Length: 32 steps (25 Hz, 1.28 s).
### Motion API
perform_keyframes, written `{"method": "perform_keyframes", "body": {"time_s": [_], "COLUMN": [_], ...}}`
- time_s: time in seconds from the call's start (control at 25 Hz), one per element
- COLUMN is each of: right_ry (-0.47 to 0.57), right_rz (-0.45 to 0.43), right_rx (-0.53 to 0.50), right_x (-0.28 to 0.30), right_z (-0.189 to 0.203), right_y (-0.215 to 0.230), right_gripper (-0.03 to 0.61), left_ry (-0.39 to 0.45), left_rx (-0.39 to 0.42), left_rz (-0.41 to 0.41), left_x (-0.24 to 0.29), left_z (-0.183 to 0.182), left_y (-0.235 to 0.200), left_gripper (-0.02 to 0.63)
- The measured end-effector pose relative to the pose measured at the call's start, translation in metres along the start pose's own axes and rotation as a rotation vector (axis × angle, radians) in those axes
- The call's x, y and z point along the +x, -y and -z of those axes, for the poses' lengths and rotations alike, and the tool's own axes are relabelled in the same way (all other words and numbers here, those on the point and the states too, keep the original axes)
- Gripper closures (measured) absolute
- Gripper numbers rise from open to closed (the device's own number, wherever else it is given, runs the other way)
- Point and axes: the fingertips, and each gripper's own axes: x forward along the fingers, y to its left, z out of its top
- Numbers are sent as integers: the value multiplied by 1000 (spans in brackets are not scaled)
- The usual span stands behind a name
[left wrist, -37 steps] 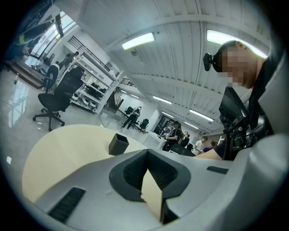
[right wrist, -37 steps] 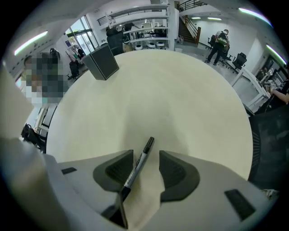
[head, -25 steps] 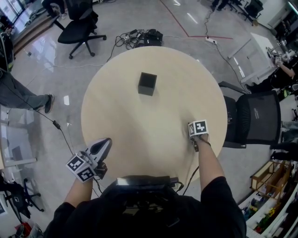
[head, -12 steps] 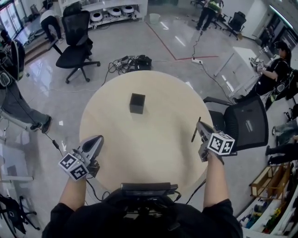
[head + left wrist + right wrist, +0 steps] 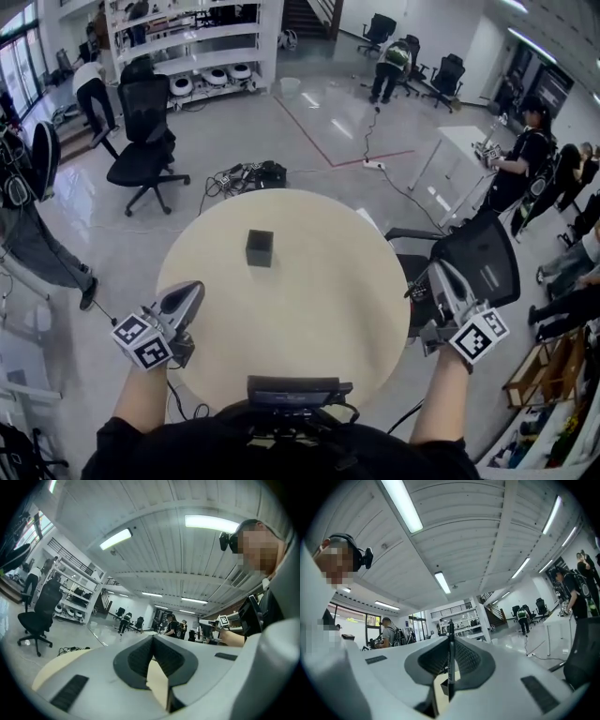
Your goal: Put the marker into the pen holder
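Observation:
The black cube pen holder (image 5: 260,247) stands on the round beige table (image 5: 319,309), left of its middle and towards the far side. My right gripper (image 5: 439,269) is raised beyond the table's right edge, above a chair. It is shut on a thin black marker (image 5: 450,663), which stands upright between the pads and sticks out past the tips (image 5: 451,637). The head view does not show the marker clearly. My left gripper (image 5: 194,287) hovers at the table's near left edge, its tips (image 5: 153,639) together with nothing between them.
A black mesh chair (image 5: 480,258) stands against the table's right side, under my right gripper. Another office chair (image 5: 141,141) and a cable bundle (image 5: 246,176) are on the floor beyond the table. Several people stand around the room.
My right gripper has risen from the table's right side with the marker and swung outward past the edge. The head view has tilted up. The left gripper has barely moved.

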Motion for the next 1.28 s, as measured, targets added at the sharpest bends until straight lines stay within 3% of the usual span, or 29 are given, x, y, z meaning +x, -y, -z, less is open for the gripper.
{"method": "perform_keyframes", "body": {"time_s": [0.28,0.6,0.92,1.28], "right_ry": [34,112,69,15], "right_rz": [-11,-133,-232,-299], "right_rx": [-10,-42,7,106], "right_x": [13,102,229,334], "right_z": [-5,5,86,211], "right_y": [3,-10,-26,-35], "right_gripper": [537,537,537,537], "left_ry": [-6,-29,-69,-143], "left_rx": [8,15,-30,-100], "left_rz": [-27,-78,-135,-129], "left_x": [-8,-7,-2,32], "left_z": [2,16,49,106], "left_y": [-6,-39,-104,-175], "left_gripper": [620,620,620,620]}}
